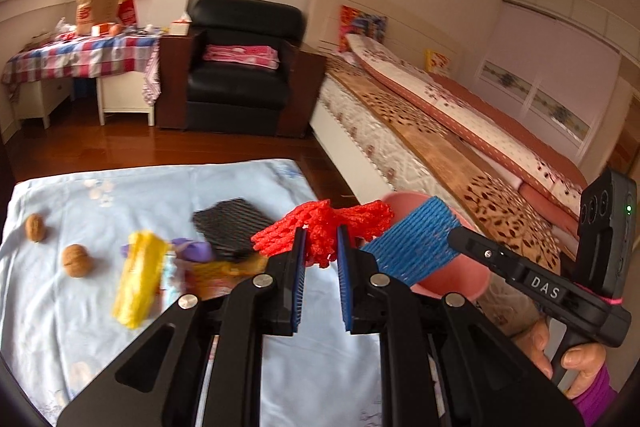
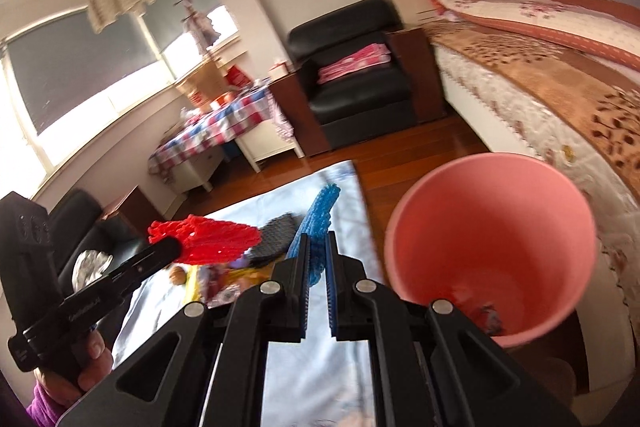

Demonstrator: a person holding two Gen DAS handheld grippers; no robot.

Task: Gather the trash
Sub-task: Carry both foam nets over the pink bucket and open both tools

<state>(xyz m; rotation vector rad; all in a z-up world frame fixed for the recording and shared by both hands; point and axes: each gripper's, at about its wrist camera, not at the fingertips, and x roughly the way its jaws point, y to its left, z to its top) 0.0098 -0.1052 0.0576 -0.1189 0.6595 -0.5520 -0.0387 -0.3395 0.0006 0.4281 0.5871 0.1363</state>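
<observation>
My left gripper (image 1: 322,239) is shut on a red foam net (image 1: 320,227) and holds it above the blue-sheeted table (image 1: 80,307). My right gripper (image 2: 318,247) is shut on a blue foam net (image 2: 320,219); that net also shows in the left wrist view (image 1: 412,247). A pink bucket (image 2: 492,251) stands to the right of the table, beside the blue net, with small scraps at its bottom. The red net (image 2: 212,239) and the left gripper (image 2: 168,247) show at the left of the right wrist view. On the table lie a black net (image 1: 232,223), a yellow net (image 1: 140,283), purple scrap (image 1: 192,249) and wrappers (image 1: 208,275).
Two walnuts (image 1: 76,259) lie on the table's left part. A bed (image 1: 460,147) runs along the right, close behind the bucket. A black armchair (image 1: 240,67) and a checked-cloth side table (image 1: 80,55) stand across the wooden floor (image 1: 120,147).
</observation>
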